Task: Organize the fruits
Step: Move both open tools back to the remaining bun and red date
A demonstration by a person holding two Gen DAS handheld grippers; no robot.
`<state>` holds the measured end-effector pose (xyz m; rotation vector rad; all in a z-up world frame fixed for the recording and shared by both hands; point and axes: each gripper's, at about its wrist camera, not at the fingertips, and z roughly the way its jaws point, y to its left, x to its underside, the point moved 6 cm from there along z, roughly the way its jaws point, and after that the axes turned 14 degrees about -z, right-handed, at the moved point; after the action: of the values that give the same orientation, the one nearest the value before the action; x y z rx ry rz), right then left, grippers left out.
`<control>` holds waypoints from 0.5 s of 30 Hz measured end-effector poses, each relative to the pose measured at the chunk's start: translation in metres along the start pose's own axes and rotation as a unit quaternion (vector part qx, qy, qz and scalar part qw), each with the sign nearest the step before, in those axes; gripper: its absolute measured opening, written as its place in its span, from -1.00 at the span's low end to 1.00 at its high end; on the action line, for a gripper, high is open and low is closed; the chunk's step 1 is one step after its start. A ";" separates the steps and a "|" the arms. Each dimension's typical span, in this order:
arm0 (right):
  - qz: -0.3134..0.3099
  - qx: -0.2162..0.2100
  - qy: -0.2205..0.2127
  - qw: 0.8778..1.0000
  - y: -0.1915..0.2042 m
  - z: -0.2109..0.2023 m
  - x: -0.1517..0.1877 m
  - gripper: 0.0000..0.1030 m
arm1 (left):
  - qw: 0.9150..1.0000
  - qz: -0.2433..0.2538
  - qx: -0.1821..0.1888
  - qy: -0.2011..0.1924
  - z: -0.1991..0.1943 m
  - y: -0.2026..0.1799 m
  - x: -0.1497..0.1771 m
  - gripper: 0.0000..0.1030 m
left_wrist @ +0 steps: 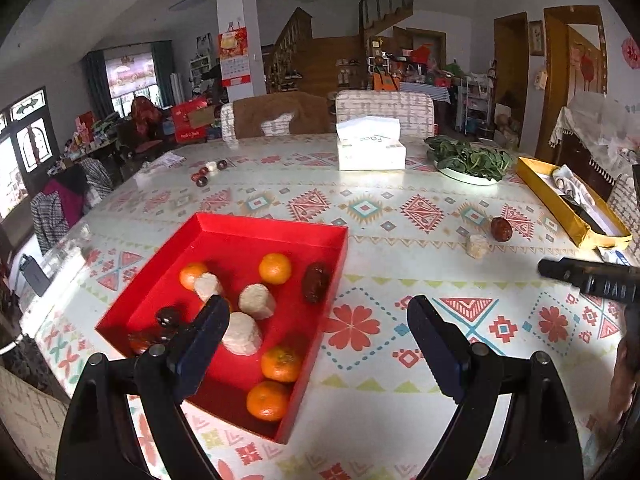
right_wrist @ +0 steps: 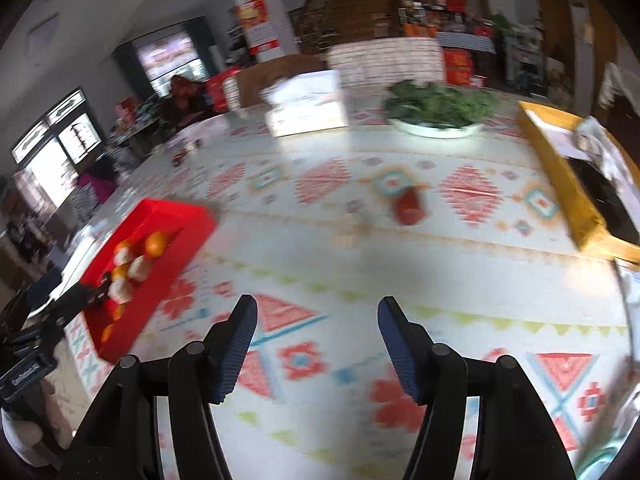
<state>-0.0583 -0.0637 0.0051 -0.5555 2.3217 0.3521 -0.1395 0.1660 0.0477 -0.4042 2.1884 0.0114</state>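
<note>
With most fruit already in the red box (left_wrist: 224, 236), both the left tongs (left_wrist: 316, 320) and right tongs (right_wrist: 316, 320) are spread and empty, so next comes reaching the red date (left_wrist: 501, 229) loose on the desk (left_wrist: 400, 272).

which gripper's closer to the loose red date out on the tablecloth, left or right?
Right, judging by the views. The right gripper is open and faces the red date almost straight ahead. The left gripper, also open, sits by the red tray, with the date far off to its right.

patterned table (left_wrist: 400, 184) — chairs (left_wrist: 384, 110) | wooden staircase (left_wrist: 320, 60) | bright windows (left_wrist: 28, 148)
</note>
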 end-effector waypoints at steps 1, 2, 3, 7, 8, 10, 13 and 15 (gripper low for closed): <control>0.007 0.009 0.001 1.000 -0.011 -0.001 0.001 0.31 | 1.000 -0.001 0.003 0.006 0.003 -0.001 0.002 0.75; 0.016 0.019 0.002 1.000 -0.022 -0.002 0.000 0.31 | 1.000 -0.002 0.006 0.012 0.007 -0.003 0.004 0.75; 0.025 0.028 0.003 0.999 -0.035 -0.002 0.000 0.31 | 1.000 -0.001 0.010 0.018 0.010 -0.006 0.006 0.75; 0.053 0.058 0.007 0.997 -0.073 0.002 -0.010 0.31 | 0.999 0.006 0.031 0.034 0.019 -0.019 0.014 0.75; 0.054 0.060 0.006 0.997 -0.077 0.006 -0.015 0.31 | 0.998 0.008 0.039 0.040 0.021 -0.024 0.016 0.75; 0.056 0.058 0.009 0.997 -0.083 0.018 -0.024 0.31 | 0.998 0.011 0.048 0.046 0.022 -0.030 0.018 0.75; 0.053 0.062 0.016 0.997 -0.084 0.042 -0.040 0.31 | 0.997 0.016 0.054 0.049 0.024 -0.036 0.020 0.75; 0.052 0.062 0.024 0.996 -0.083 0.060 -0.047 0.31 | 0.997 0.017 0.057 0.055 0.027 -0.038 0.021 0.75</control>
<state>0.0478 -0.0988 -0.0118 -0.3880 2.4051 0.2442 -0.1184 0.1279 0.0202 -0.3090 2.2923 -0.1182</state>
